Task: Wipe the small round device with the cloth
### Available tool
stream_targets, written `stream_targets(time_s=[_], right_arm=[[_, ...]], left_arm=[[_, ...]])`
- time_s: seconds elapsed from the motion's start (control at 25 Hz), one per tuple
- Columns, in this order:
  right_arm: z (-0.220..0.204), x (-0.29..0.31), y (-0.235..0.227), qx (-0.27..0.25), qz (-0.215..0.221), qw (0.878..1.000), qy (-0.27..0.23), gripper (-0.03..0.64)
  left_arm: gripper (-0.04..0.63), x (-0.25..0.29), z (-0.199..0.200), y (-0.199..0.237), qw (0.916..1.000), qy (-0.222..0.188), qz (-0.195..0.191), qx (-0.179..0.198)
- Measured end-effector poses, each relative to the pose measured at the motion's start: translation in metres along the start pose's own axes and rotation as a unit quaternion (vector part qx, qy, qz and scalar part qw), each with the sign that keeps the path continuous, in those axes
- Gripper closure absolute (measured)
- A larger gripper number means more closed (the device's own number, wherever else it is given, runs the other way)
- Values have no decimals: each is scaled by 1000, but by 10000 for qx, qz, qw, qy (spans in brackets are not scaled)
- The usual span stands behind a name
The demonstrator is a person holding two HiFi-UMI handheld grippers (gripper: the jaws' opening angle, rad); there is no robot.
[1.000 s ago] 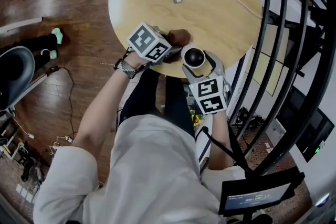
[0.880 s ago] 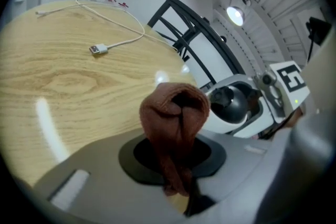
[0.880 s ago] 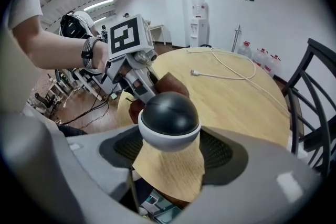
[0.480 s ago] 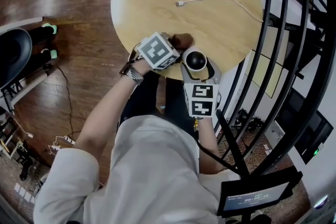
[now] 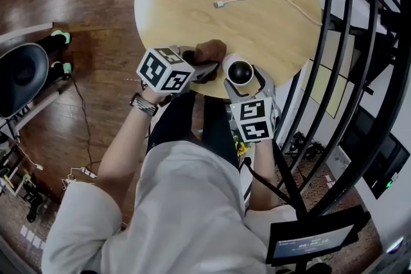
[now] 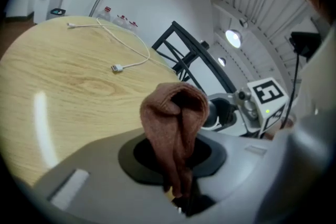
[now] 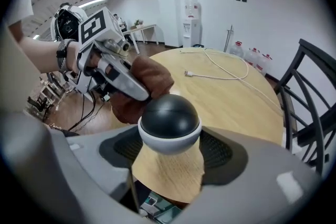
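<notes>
Brown cloth (image 5: 209, 49) is seen in the head view clamped in the closed fingers of the left gripper (image 5: 196, 68), which has been drawn back leftward since half a second ago. The small round device (image 5: 239, 71) is held between the fingers of the right gripper (image 5: 246, 85), the cloth now just beside it.

In the left gripper view the cloth (image 6: 176, 123) is pinched between the fingers, the device (image 6: 219, 113) beyond them to the right.

In the right gripper view the device (image 7: 169, 122) is gripped between the fingers, the cloth (image 7: 152, 78) just past them at left. One wiping stroke is judged ended, and another pass is likely needed.
</notes>
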State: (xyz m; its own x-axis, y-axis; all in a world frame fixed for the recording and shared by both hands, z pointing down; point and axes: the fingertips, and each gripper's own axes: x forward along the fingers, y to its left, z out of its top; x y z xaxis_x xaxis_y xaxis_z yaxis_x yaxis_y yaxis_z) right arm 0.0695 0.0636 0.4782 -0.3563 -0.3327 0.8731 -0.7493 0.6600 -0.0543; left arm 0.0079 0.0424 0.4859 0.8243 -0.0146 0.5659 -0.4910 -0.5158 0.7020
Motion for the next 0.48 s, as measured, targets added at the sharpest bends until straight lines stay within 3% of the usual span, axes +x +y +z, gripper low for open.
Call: stream_targets(time_s=[0.2,0.36,0.48], right_arm=[[-3,-1,1,-368,369,9983,254,279],[-9,-4,1,-968,691,9915,531,279],[-12,-5,3,-1278,854,9864,576,279]], left_arm=[[508,-14,40,-29,9994,-215,-158,204],[509,-9,56,-72,9938,41,-1016,442],[509,-2,56,-88,9887,226,-1382,530]])
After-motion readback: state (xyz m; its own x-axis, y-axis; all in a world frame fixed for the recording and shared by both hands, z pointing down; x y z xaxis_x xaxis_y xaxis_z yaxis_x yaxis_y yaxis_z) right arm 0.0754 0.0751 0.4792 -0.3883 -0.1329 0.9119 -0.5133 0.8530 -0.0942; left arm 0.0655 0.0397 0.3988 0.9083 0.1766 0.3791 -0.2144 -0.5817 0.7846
